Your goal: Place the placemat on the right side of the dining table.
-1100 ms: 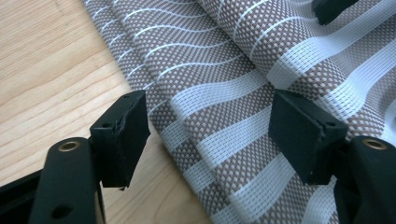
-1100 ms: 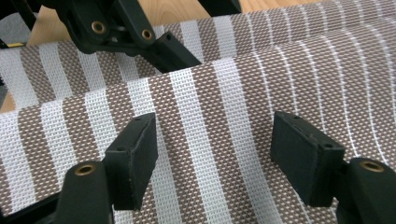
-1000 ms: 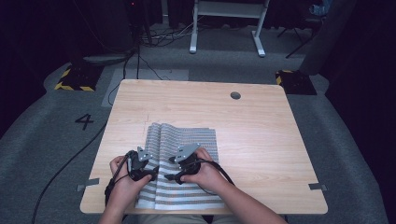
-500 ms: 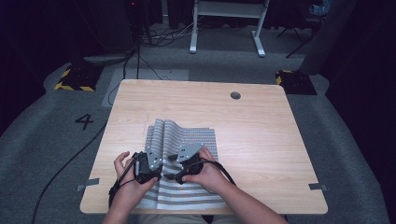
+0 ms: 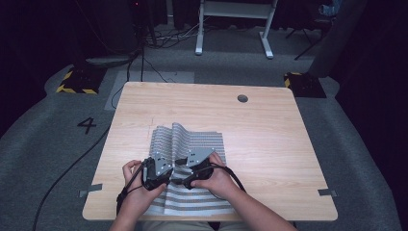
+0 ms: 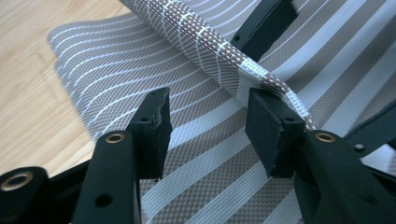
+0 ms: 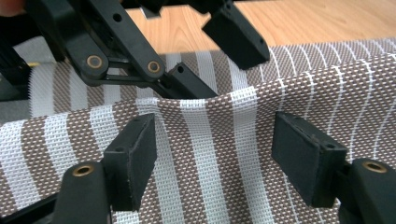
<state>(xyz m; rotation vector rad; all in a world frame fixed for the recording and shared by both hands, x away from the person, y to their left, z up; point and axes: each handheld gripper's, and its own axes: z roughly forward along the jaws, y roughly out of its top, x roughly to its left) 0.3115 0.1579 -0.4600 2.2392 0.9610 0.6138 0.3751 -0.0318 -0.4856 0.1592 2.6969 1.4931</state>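
Observation:
A striped woven mat (image 5: 195,144), brown-grey with white lines, lies on the wooden table (image 5: 269,139) near its front edge. Its left part is rumpled into a raised fold (image 6: 219,56). Both hand-held grippers sit over the mat's front half, nearly touching. My left gripper (image 6: 205,126) is open just above the flat weave, and the fold runs past its right jaw. My right gripper (image 7: 215,144) is open too, with a humped ridge of the mat (image 7: 219,135) between its jaws. In the high view the left gripper (image 5: 161,169) and right gripper (image 5: 188,169) face each other.
A round cable hole (image 5: 242,98) sits in the tabletop at the back right. Tape strips (image 5: 90,187) mark the front corners. A black cable (image 5: 72,168) trails over the grey floor at the left. A white stand (image 5: 231,29) is behind the table.
The left gripper has moved right, closer to the right gripper. The mat's fold has bunched up a little more between them.

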